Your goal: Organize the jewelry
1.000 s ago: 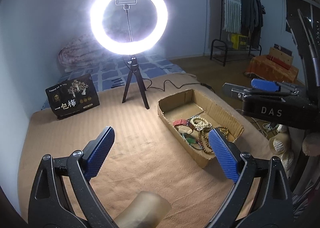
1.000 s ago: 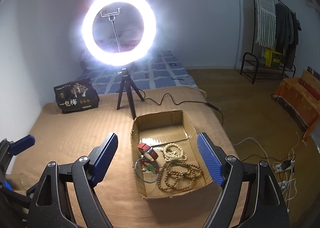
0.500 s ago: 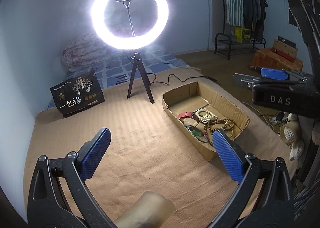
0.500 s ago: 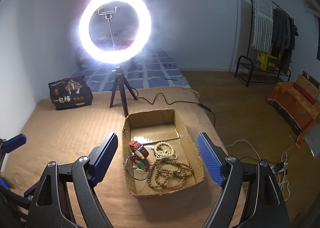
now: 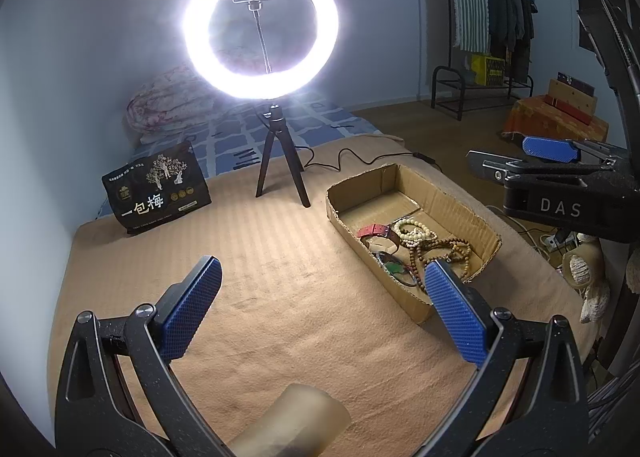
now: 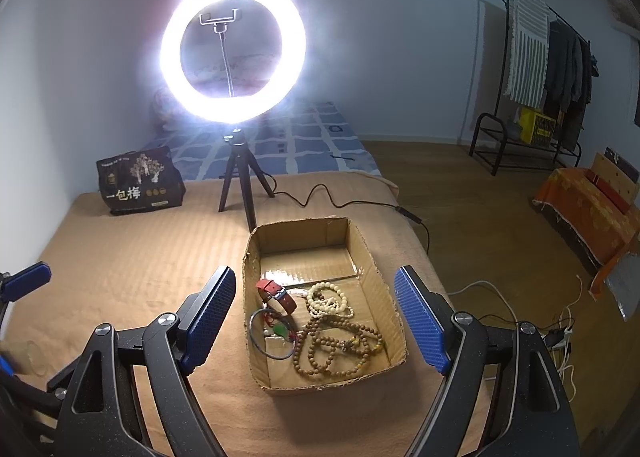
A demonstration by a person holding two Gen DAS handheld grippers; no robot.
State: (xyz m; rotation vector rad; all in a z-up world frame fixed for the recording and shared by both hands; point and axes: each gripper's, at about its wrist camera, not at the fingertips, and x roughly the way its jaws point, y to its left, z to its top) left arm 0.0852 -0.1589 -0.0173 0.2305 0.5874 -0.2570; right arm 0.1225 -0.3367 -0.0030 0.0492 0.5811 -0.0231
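Jewelry is gathered in a cardboard box (image 6: 362,253) on a tan blanket (image 6: 132,253).

Both tongs are held spread wide with nothing between them: the left tongs (image 5: 324,309) above bare blanket beside the box, the right tongs (image 6: 316,317) over the box. A red watch (image 6: 276,293), pale beads (image 6: 328,299), brown beads (image 6: 336,345) and a dark bangle (image 6: 272,333) are seen inside. A lit ring light (image 6: 233,51) is placed behind.

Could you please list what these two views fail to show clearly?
- Ring light, both views: glare washes out its surface.
- Pale object, left wrist view: cut by the bottom edge, blurred; identity unclear.
- Green piece in the cardboard box, right wrist view: too small to identify.
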